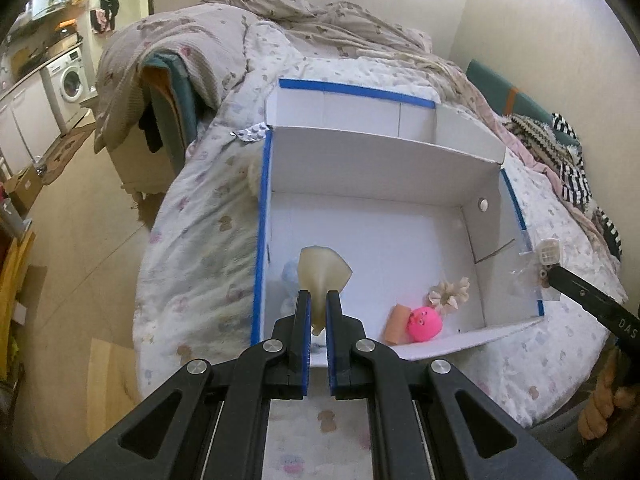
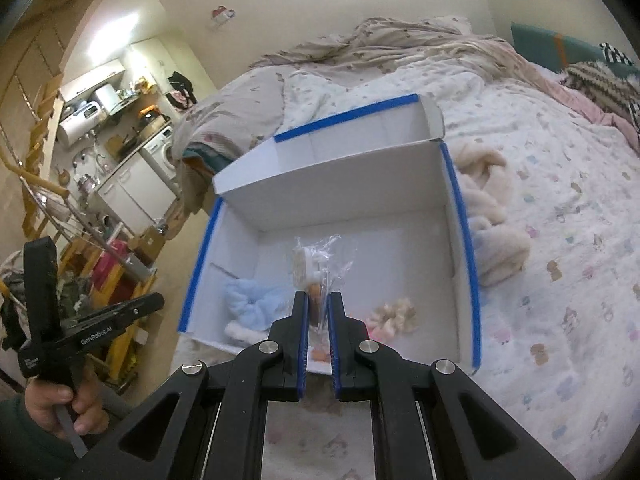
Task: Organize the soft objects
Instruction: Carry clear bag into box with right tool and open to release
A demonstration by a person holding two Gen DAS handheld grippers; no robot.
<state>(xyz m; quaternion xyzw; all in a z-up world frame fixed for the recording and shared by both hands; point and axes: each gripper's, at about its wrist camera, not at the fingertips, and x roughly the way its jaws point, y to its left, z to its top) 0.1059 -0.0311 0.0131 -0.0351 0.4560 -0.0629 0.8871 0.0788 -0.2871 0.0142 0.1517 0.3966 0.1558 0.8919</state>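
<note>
A white box with blue-taped edges (image 1: 260, 216) lies open on the bed; it also shows in the right wrist view (image 2: 464, 216). My left gripper (image 1: 319, 300) is shut on a pale cream soft piece (image 1: 324, 270) above the box's near left corner. My right gripper (image 2: 318, 304) is shut on a clear plastic packet (image 2: 320, 260) with small items inside, held over the box; it shows at the box's right edge in the left wrist view (image 1: 536, 270). Inside lie a pink pig toy (image 1: 425, 323), an orange roll (image 1: 396, 323), a cream scrunchie (image 1: 450, 294) and a light blue scrunchie (image 2: 252, 300).
A cream fluffy garment (image 2: 492, 216) lies on the quilt right of the box. A foil blister pack (image 1: 252, 134) sits by the box's far left corner. Rumpled bedding (image 1: 320, 20) lies behind. The bed's left edge drops to the floor (image 1: 80, 240).
</note>
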